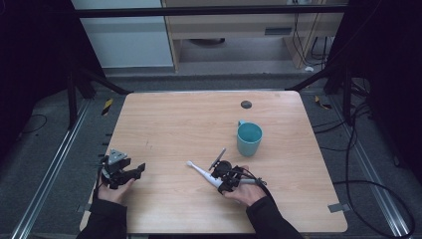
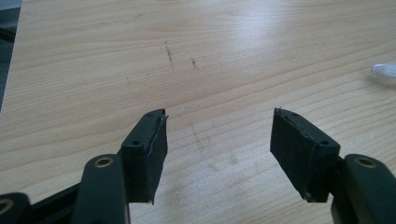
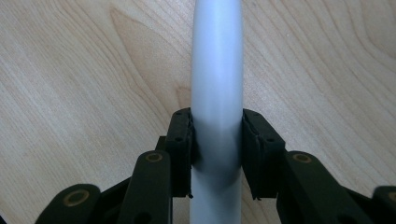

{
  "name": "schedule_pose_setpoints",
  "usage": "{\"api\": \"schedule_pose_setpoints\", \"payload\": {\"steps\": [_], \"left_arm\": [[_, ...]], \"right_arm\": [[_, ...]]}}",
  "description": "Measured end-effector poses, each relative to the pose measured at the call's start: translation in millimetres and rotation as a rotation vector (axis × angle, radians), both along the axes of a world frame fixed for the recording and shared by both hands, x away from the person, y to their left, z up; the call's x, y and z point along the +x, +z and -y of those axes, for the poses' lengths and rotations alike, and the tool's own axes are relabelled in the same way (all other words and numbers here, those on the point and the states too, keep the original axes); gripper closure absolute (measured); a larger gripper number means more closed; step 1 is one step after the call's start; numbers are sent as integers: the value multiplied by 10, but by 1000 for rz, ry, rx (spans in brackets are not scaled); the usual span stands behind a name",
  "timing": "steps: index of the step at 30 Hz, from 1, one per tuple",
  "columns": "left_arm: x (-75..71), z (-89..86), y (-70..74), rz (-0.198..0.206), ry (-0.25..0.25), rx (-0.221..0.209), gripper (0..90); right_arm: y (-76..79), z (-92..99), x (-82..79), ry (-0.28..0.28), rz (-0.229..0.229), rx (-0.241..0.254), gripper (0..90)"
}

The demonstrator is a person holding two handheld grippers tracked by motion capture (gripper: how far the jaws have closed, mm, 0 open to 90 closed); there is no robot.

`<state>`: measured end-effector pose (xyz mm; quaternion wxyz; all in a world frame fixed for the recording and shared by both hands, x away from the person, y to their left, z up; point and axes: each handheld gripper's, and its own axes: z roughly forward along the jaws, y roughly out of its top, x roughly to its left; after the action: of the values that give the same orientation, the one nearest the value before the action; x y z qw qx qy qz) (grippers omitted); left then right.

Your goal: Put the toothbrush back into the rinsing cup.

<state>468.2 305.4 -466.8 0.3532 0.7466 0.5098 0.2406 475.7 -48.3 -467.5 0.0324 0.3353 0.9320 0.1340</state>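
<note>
A white electric toothbrush (image 1: 200,172) lies on the wooden table (image 1: 174,119), its brush head pointing to the upper left. My right gripper (image 1: 219,180) is shut on the handle; in the right gripper view both black pads (image 3: 181,144) press against the sides of the white toothbrush handle (image 3: 217,70). A teal mug (image 1: 249,139) stands upright a little behind and to the right of that hand. My left gripper (image 1: 135,172) rests near the table's left front edge, and the left gripper view shows the left gripper (image 2: 219,154) open over bare wood. The toothbrush's head (image 2: 385,70) peeks in at the right edge of that view.
A small dark round disc (image 1: 246,104) is set in the tabletop near the far edge, behind the mug. Black frame legs and cables run along the floor on both sides of the table.
</note>
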Motion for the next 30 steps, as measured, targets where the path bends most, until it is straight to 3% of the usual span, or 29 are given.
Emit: {"api": "schedule_pose_setpoints", "payload": {"steps": [8, 13, 21, 22, 23, 27, 28, 30], "left_arm": [[4, -3, -1, -1, 1, 0, 361], [1, -5, 0, -1, 4, 0, 362], [4, -3, -2, -2, 4, 1, 362], [3, -3, -1, -1, 4, 1, 362], [3, -4, -1, -1, 5, 0, 362], [4, -5, -3, -2, 5, 1, 361], [3, -4, -2, -1, 5, 0, 362], [3, -4, -2, -2, 6, 1, 362]], "right_arm": [[12, 12, -11, 4, -2, 3, 664], [82, 36, -49, 1, 13, 33, 664], [261, 112, -106, -8, 68, 135, 664], [305, 134, -110, -15, 92, 169, 664], [305, 134, -110, -15, 92, 169, 664], [392, 180, -114, -40, 144, 244, 663], [430, 206, -109, -57, 173, 287, 664], [448, 220, -107, -66, 191, 306, 664]]}}
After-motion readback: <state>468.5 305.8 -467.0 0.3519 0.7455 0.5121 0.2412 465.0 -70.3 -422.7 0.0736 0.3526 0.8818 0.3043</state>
